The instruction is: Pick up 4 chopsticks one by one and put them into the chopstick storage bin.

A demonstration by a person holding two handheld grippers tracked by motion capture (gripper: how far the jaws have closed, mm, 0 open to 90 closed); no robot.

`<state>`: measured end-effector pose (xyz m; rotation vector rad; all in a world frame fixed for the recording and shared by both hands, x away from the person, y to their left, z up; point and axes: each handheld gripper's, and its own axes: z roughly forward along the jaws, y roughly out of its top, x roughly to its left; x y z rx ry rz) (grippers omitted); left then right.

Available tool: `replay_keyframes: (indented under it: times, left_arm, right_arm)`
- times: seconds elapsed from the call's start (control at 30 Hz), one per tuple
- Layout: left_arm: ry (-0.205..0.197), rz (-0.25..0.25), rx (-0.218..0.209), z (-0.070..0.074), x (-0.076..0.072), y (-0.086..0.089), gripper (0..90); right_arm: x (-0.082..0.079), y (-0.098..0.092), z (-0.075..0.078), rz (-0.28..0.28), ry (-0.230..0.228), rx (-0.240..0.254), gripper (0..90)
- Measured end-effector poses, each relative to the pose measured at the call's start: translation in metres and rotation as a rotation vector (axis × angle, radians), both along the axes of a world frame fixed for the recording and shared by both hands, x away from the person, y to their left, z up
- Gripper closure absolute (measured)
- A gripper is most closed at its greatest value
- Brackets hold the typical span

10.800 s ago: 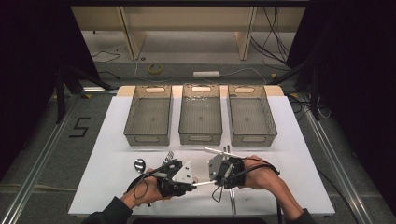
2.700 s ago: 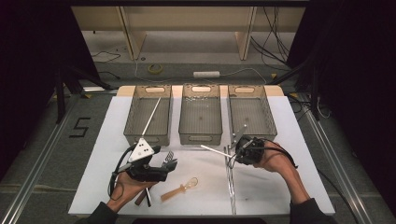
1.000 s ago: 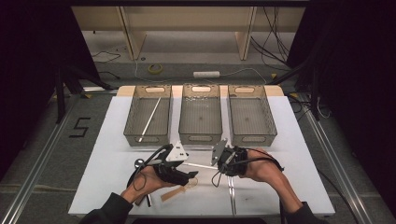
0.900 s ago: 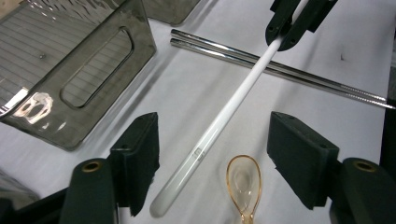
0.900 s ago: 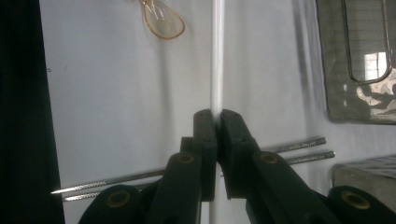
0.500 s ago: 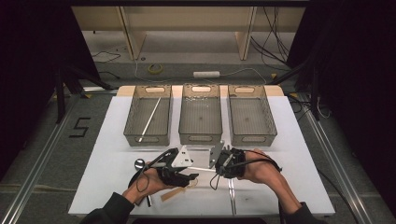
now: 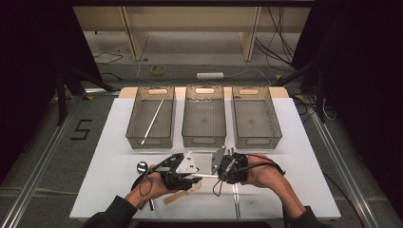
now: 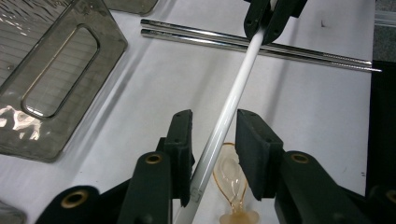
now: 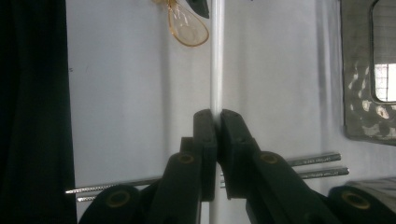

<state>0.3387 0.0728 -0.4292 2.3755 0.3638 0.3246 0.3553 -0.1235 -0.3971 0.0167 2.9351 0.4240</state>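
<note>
Both hands have met mid-tabletop: my right tool clamps the white chopstick while my left tool, jaws just closing, straddles it ungripped for handover.

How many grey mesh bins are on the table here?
3, in a row across the far side of the white table: the left bin holding a white stick, the middle bin, and the right bin.

Left hand-held gripper has just been closing, jaws not yet meeting; right hand-held gripper is clamped tight
</note>
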Motion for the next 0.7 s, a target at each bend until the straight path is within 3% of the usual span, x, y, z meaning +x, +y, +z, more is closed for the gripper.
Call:
replay_keyframes:
  times: [0.27, 0.47, 0.6, 0.63, 0.7]
  left_arm:
    - [0.008, -0.054, 0.021, 0.0, -0.003, 0.0, 73.9]
    - [0.07, -0.112, 0.012, -0.001, -0.004, -0.001, 80.3]
    - [0.07, -0.102, -0.003, 0.002, -0.006, -0.002, 83.0]
    - [0.068, -0.092, -0.008, 0.003, -0.005, -0.001, 83.1]
    - [0.062, -0.061, -0.011, 0.004, -0.003, 0.001, 83.1]
  right_arm:
    - [-0.003, 0.0, 0.0, 0.031, -0.002, -0.01, 86.1]
    - [-0.007, -0.002, -0.001, 0.069, -0.022, -0.017, 83.9]
    - [-0.001, -0.007, 0.001, 0.048, -0.01, 0.007, 79.6]
    - [0.001, -0.009, 0.002, 0.034, -0.013, 0.032, 78.1]
    - [0.002, -0.012, 0.005, -0.015, -0.002, 0.074, 67.7]
